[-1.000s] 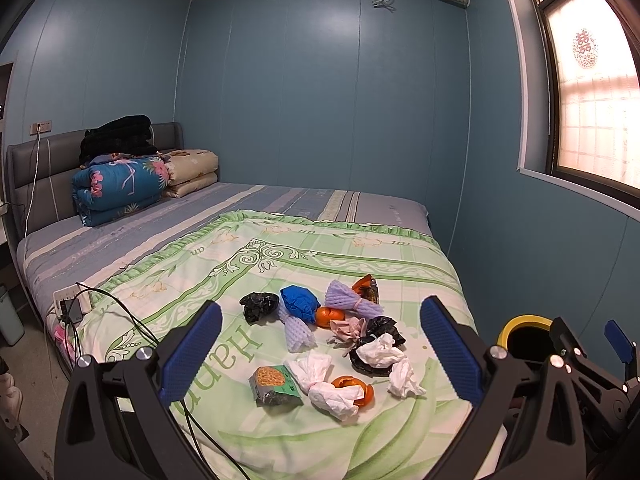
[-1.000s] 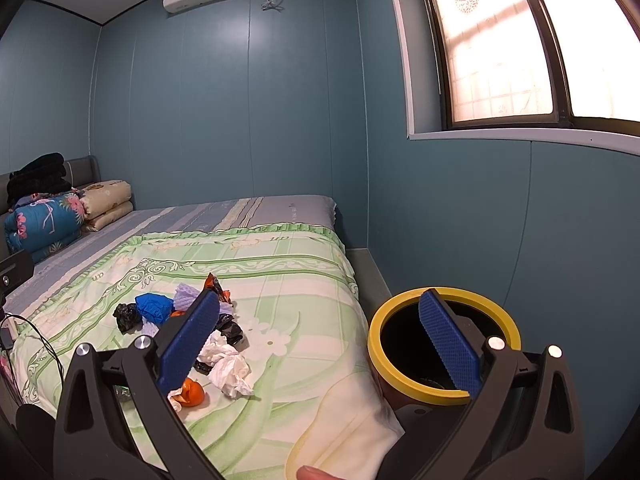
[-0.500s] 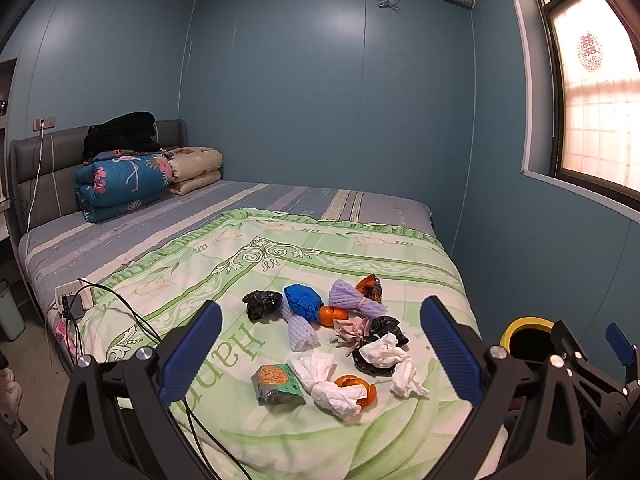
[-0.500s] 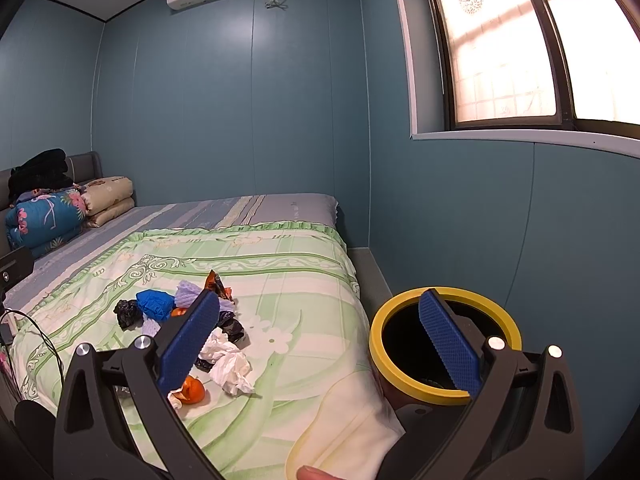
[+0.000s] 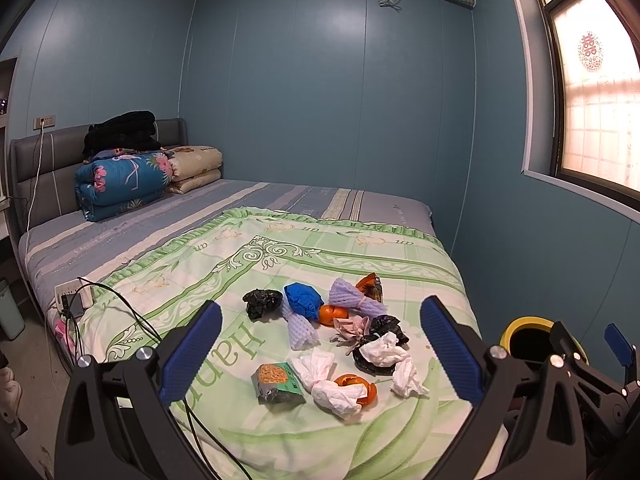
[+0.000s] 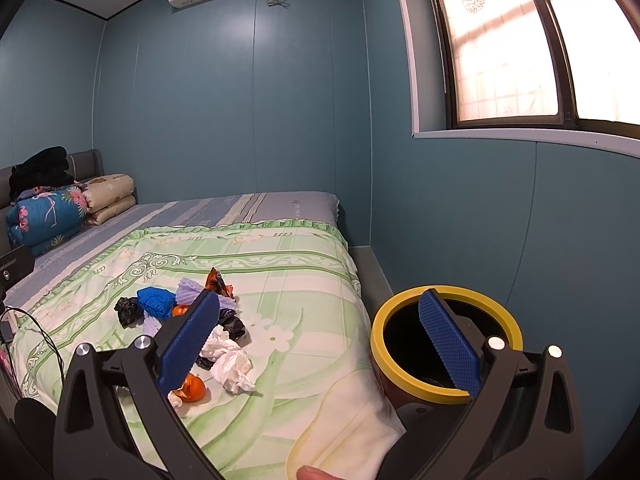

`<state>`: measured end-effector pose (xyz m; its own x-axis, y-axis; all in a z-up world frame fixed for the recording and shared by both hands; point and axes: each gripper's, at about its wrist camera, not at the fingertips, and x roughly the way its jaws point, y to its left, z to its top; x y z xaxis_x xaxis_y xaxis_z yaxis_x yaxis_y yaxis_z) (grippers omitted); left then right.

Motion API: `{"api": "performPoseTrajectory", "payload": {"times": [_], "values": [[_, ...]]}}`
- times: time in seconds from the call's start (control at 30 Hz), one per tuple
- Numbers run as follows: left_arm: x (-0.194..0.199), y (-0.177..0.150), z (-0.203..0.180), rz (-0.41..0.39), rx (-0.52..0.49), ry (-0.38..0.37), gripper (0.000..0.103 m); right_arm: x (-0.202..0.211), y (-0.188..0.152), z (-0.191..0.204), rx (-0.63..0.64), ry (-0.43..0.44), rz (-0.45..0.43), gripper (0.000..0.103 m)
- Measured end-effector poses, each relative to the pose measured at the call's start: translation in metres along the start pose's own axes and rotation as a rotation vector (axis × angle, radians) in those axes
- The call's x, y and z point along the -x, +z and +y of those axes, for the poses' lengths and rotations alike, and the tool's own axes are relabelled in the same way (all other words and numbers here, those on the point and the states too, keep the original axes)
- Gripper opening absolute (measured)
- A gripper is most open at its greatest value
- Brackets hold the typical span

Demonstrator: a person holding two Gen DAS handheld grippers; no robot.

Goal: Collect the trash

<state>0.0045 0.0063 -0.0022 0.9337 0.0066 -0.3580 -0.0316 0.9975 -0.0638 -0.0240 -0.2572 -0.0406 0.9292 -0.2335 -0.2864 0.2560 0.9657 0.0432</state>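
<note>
left wrist view: left gripper (image 5: 320,354), jaws wide apart and empty, above trash pile (image 5: 336,340) on bed (image 5: 240,264); right gripper (image 6: 318,340) likewise, beside yellow-rimmed bin (image 6: 448,394).

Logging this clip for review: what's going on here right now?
A person holds two grippers above a bed. Both the left gripper and the right gripper are open and empty. A pile of trash (tissues, orange peel, wrappers, black bags) lies on the green quilt. A yellow-rimmed bin stands beside the bed. Nothing is picked up yet.
</note>
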Motion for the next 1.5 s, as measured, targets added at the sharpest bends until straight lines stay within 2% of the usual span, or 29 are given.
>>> {"api": "performPoseTrajectory", "payload": {"times": [0.73,0.93,1.07,1.2,1.33,1.4,1.5], "values": [[-0.006,0.001,0.003,0.023,0.005,-0.009,0.096,-0.008,0.000,0.003,0.003,0.019,0.029,0.096],[-0.023,-0.002,0.010,0.055,-0.002,0.004,0.096,-0.025,-0.002,0.006,0.016,0.090,0.050,0.096],[-0.049,-0.005,0.032,0.121,0.047,0.012,0.096,-0.045,-0.005,0.011,0.049,0.138,0.051,0.096],[-0.081,-0.011,0.049,0.208,0.036,-0.005,0.096,-0.067,-0.011,0.021,0.132,0.168,0.046,0.096],[-0.115,-0.028,0.061,0.321,0.021,-0.071,0.096,-0.103,-0.023,0.030,0.183,0.267,0.149,0.096],[-0.124,-0.040,0.061,0.344,-0.011,-0.087,0.096,-0.117,-0.031,0.038,0.237,0.315,0.188,0.096],[-0.136,-0.064,0.055,0.397,-0.114,-0.099,0.096,-0.132,-0.041,0.048,0.302,0.334,0.207,0.096]]}}
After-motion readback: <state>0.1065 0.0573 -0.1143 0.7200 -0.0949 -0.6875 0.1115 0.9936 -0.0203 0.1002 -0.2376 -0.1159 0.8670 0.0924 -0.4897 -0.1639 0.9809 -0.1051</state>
